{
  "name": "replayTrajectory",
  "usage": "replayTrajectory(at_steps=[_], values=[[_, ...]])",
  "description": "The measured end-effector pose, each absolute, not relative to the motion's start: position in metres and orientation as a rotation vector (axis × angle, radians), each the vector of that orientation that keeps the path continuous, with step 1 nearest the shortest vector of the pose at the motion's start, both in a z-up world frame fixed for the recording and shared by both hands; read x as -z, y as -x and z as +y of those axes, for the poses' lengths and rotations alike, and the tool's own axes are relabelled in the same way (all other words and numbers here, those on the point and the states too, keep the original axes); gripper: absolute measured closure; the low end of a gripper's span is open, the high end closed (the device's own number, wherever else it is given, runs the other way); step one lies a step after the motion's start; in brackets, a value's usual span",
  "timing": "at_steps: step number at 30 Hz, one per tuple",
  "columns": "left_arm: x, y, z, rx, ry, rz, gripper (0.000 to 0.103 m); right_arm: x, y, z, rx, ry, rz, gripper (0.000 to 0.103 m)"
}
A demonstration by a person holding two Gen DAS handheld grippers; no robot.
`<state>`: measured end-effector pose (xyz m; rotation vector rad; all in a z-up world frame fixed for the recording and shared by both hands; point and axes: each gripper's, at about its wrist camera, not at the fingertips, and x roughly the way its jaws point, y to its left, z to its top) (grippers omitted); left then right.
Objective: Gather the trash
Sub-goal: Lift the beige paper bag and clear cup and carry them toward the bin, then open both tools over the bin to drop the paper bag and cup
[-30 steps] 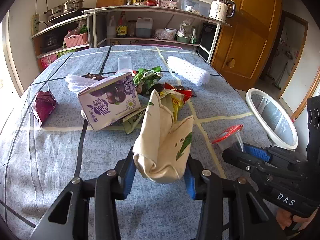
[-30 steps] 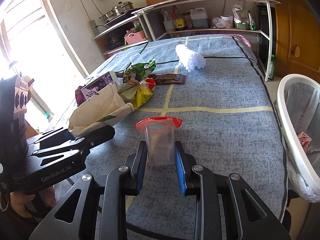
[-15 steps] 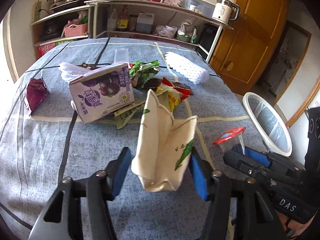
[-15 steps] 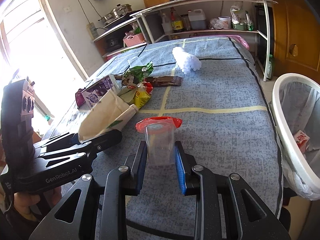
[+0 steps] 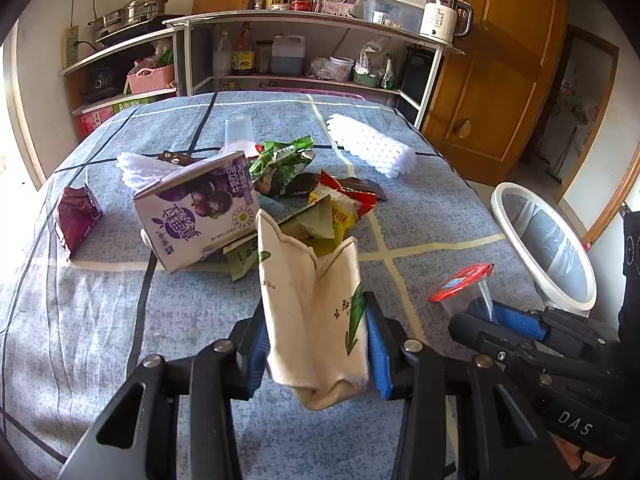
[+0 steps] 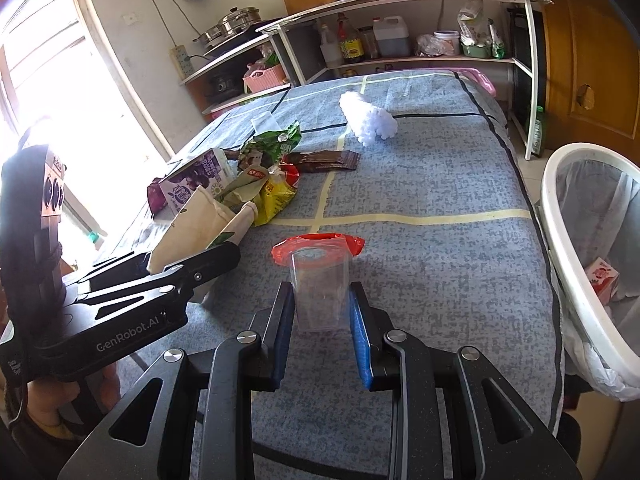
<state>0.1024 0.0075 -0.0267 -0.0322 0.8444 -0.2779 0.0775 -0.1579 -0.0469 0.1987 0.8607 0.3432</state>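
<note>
My left gripper [image 5: 316, 344] is shut on a crumpled cream paper carton [image 5: 312, 304], held above the blue cloth; it also shows in the right wrist view [image 6: 196, 228]. My right gripper [image 6: 320, 320] is shut on a clear plastic cup with a torn red foil lid [image 6: 318, 276], also seen in the left wrist view [image 5: 464, 292]. A heap of trash lies mid-table: a purple milk box [image 5: 196, 208], green wrapper [image 5: 280, 160] and yellow-red wrappers [image 5: 344, 204]. A white bin with a liner [image 6: 592, 256] stands right of the table.
A dark red wrapper [image 5: 76, 216] lies at the left, white foam netting [image 5: 372, 148] and a clear cup [image 5: 238, 130] farther back. A red-and-white carton [image 6: 602, 276] lies in the bin. Shelves with bottles [image 5: 280, 52] stand behind the table, a wooden door [image 5: 500, 64] at the right.
Both grippers have risen a little with their loads and drawn slightly back from the trash heap. The left carton now stands more upright. The trash on the table has not moved.
</note>
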Motion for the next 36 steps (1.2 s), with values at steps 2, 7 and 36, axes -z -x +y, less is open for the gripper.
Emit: replayTrajectory(at_steps=[2,7,36], values=[[0.023,-0.101,0.007,0.279,0.03,0.837,0.06,0.045,-0.076,-0.16,-0.34,-0.202,0.855,0.075],[0.011,-0.094,0.001,0.289,0.02,0.798,0.06,0.039,-0.073,-0.166,-0.332,-0.213,0.835,0.075],[-0.027,-0.091,-0.1,0.474,-0.056,0.713,0.061,0.005,-0.048,-0.258,-0.164,-0.299,0.712,0.075]])
